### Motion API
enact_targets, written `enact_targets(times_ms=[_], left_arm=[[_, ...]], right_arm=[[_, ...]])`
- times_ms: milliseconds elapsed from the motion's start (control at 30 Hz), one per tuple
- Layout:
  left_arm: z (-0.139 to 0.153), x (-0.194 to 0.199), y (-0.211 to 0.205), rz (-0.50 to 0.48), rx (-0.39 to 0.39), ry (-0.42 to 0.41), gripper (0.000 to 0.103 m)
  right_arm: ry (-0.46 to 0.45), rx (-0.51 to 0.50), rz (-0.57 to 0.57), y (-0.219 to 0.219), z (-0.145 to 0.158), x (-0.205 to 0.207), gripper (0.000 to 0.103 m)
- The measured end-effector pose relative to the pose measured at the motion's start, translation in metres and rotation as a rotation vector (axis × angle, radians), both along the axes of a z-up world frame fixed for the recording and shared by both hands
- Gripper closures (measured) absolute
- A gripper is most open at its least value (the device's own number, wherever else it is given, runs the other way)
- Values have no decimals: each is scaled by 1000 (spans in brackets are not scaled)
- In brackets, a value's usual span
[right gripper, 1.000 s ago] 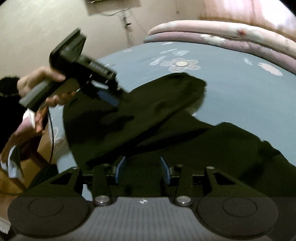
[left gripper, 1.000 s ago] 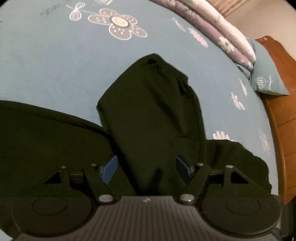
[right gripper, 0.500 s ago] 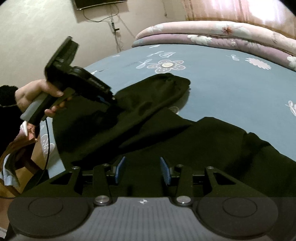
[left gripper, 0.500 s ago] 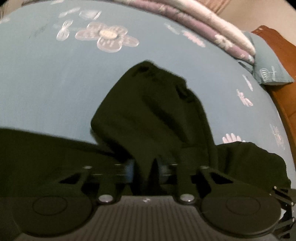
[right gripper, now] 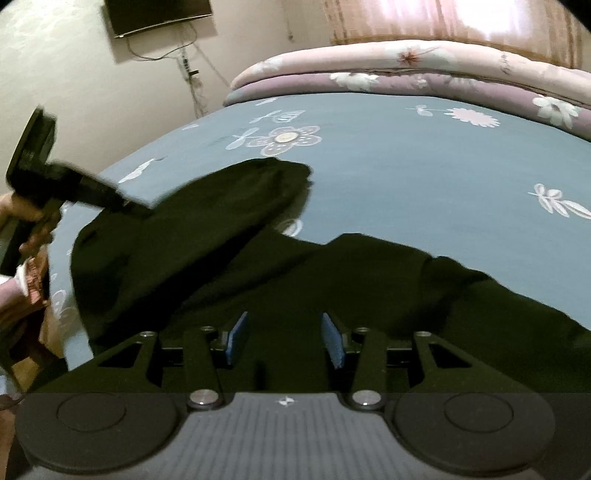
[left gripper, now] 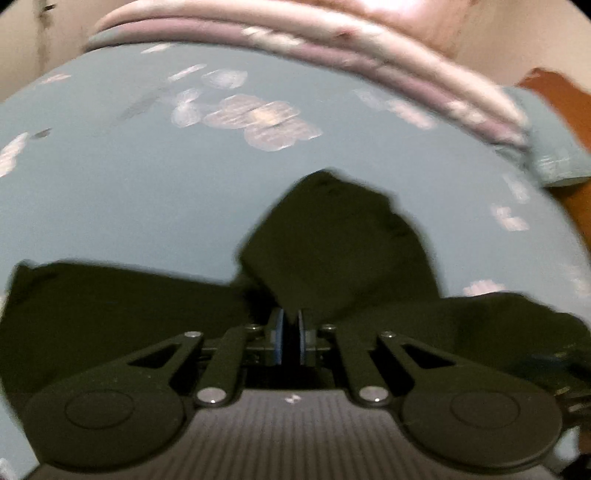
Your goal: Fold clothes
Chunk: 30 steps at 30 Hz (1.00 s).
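A black garment (right gripper: 369,288) lies spread on the blue flowered bed sheet (right gripper: 406,155). One sleeve (left gripper: 332,251) is pulled up off the sheet toward the left wrist camera. My left gripper (left gripper: 290,332) is shut on the sleeve's near edge, its blue pads pressed onto the dark cloth. The right wrist view shows the same gripper (right gripper: 136,206) at the left, gripping the sleeve (right gripper: 229,206) in a person's hand (right gripper: 26,218). My right gripper (right gripper: 284,338) hovers low over the garment's body. Its jaws are opening; black cloth lies under and between the pads, which do not press it.
Folded pink and purple quilts (right gripper: 424,70) are stacked along the bed's far side. A teal pillow (left gripper: 554,147) and a brown wooden headboard (left gripper: 554,85) sit at the right. A dark screen (right gripper: 159,14) with cables hangs on the wall. The bed's edge is at the left.
My left gripper's jaws closed on the sleeve and rose, lifting it off the sheet. My right gripper shifted over the garment and its pads stand slightly wider.
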<state>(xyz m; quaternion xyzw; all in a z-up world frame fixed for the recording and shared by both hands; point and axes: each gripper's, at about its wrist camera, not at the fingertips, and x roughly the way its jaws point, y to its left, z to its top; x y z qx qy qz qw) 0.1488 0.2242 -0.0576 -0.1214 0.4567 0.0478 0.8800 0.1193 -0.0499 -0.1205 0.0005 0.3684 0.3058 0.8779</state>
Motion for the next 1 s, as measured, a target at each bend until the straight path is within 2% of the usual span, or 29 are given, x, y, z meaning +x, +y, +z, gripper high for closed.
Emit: enact_targets(times_ms=[100, 167, 333, 433, 533, 633, 700, 800, 933, 1000], left_arm=[[-1, -2, 7, 39, 40, 19, 98], [7, -2, 5, 31, 39, -10, 98], [27, 25, -44, -176, 29, -50, 95], [27, 57, -85, -316, 9, -45, 90], [17, 91, -125, -436, -3, -40, 82], [2, 112, -154, -537, -33, -36, 81], [-8, 123, -171, -600, -67, -34, 80], [-17, 136, -182, -648, -93, -42, 81], [-20, 150, -183, -692, -21, -68, 78], [-27, 159, -184, -734, -45, -10, 77]], right_arm=[[-10, -17, -39, -8, 2, 7, 52], [-25, -47, -71, -14, 3, 13, 52], [-32, -112, -130, -29, -2, 33, 51], [21, -114, -147, -41, -11, 39, 51], [77, -127, -132, -49, -21, 39, 51], [46, -142, -120, -56, -19, 35, 51], [46, -120, -127, -66, -16, 36, 44], [63, -87, -150, -81, -18, 40, 44], [97, -45, -142, -94, -24, 40, 44], [104, -33, -132, -99, -26, 39, 44]])
